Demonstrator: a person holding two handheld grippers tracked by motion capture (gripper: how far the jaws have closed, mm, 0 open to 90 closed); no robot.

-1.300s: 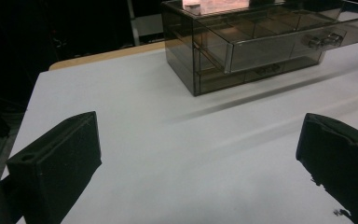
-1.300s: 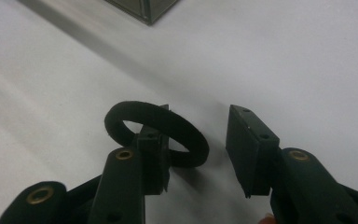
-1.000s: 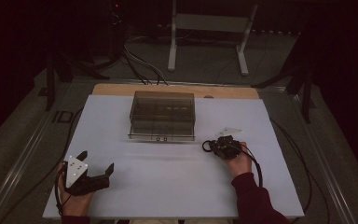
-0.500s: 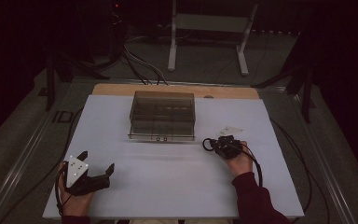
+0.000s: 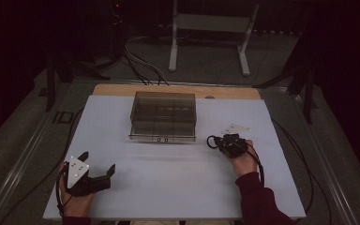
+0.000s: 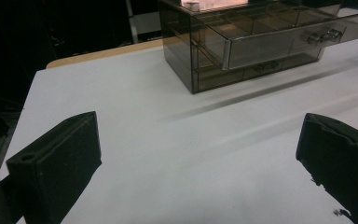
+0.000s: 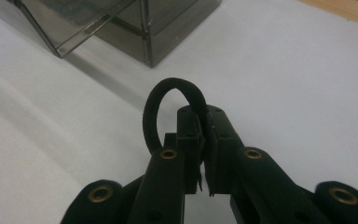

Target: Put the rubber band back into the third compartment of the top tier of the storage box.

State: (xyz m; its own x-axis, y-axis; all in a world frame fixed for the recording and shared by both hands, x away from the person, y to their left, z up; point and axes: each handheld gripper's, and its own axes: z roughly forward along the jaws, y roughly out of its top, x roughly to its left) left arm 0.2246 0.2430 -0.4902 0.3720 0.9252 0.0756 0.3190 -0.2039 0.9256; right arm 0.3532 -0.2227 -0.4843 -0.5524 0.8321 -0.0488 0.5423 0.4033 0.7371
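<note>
Right gripper (image 7: 204,140): jaws pinching a black hair tie (image 7: 168,100), just right of the smoked drawer box (image 5: 164,115).
Left gripper (image 5: 96,164): jaws spread wide, holding nothing, near the table (image 5: 178,183) edge.

left gripper (image 5: 96,165): black, grey three-cornered plate with dark dots
right gripper (image 7: 204,154): black fingers, brass-ringed screw holes
cables: black
sleeve (image 5: 258,199): dark red

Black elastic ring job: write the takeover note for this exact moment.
Right tool: shut on the black elastic ring, held just off the white table, right of the smoky clear plastic drawer box.
Left tool: open, holding nothing, near the table's front left.
Done: ring picked up; the box's top drawer is pulled out.
Left, probably: put the ring in that drawer and push it shut.
</note>
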